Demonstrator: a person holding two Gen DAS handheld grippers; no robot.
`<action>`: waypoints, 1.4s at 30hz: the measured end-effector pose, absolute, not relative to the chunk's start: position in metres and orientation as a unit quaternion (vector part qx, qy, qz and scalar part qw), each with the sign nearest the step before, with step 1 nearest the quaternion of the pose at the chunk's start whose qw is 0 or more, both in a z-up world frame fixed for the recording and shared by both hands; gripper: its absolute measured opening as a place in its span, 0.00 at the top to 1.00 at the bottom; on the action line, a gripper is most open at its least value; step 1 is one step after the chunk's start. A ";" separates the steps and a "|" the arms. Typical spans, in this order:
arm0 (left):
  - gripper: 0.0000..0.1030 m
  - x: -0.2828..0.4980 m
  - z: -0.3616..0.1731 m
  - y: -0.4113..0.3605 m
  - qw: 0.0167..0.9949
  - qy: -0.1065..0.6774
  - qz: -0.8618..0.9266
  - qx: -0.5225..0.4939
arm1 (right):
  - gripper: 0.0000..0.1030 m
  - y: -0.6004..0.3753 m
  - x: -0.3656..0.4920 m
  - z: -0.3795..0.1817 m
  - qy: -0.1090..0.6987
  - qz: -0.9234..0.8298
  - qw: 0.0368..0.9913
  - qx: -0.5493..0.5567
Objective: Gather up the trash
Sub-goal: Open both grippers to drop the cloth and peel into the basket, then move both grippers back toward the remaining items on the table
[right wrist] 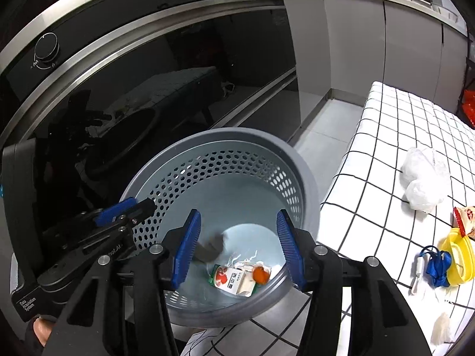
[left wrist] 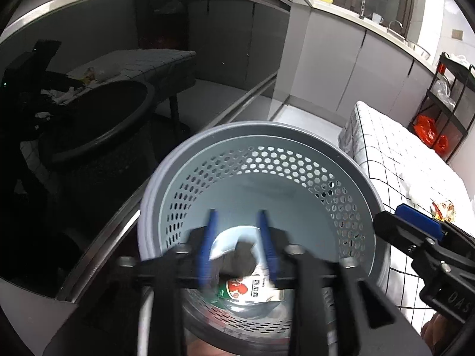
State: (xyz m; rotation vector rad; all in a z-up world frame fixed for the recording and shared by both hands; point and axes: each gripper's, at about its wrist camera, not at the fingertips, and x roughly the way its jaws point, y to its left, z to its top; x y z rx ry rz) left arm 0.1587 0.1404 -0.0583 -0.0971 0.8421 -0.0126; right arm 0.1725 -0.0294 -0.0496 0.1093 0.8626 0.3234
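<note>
A grey perforated waste bin (left wrist: 267, 136) (right wrist: 308, 178) stands beside the checked table. Both grippers hang over its mouth. My left gripper (left wrist: 237, 216) is open, and a blurred dark scrap (left wrist: 240, 256) shows below its blue fingers, touching neither pad. My right gripper (right wrist: 237, 216) is open too, and the same dark scrap (right wrist: 212, 247) appears loose inside the bin. On the bin's floor lie a red-and-white carton (right wrist: 231, 279) (left wrist: 249, 290), an orange piece (right wrist: 260, 273) and white paper. The left gripper's tip (right wrist: 127, 207) reaches over the bin's left rim.
On the checked tablecloth (right wrist: 386, 136) lie a crumpled white plastic bag (right wrist: 424, 178), a snack wrapper (right wrist: 464, 219), a yellow lid (right wrist: 457, 258), a blue lanyard (right wrist: 436, 267) and a tissue (right wrist: 442, 329). A dark glass oven front (right wrist: 148, 89) rises behind the bin.
</note>
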 end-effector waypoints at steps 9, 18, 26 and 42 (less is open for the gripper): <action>0.47 0.157 -0.060 0.141 0.912 0.407 0.002 -0.042 | 0.50 -0.034 0.164 -0.052 0.415 0.151 0.895 0.056; 0.44 0.150 -0.064 0.143 0.911 0.409 -0.001 -0.047 | 0.50 -0.044 0.142 -0.058 0.421 0.136 0.894 0.066; 0.43 0.136 -0.058 0.129 0.917 0.398 -0.010 -0.029 | 0.50 -0.074 0.100 -0.059 0.414 0.109 0.900 0.080; 0.35 0.089 -0.025 0.063 0.925 0.375 -0.066 -0.012 | 0.49 -0.232 -0.003 -0.042 0.376 -0.040 0.920 0.102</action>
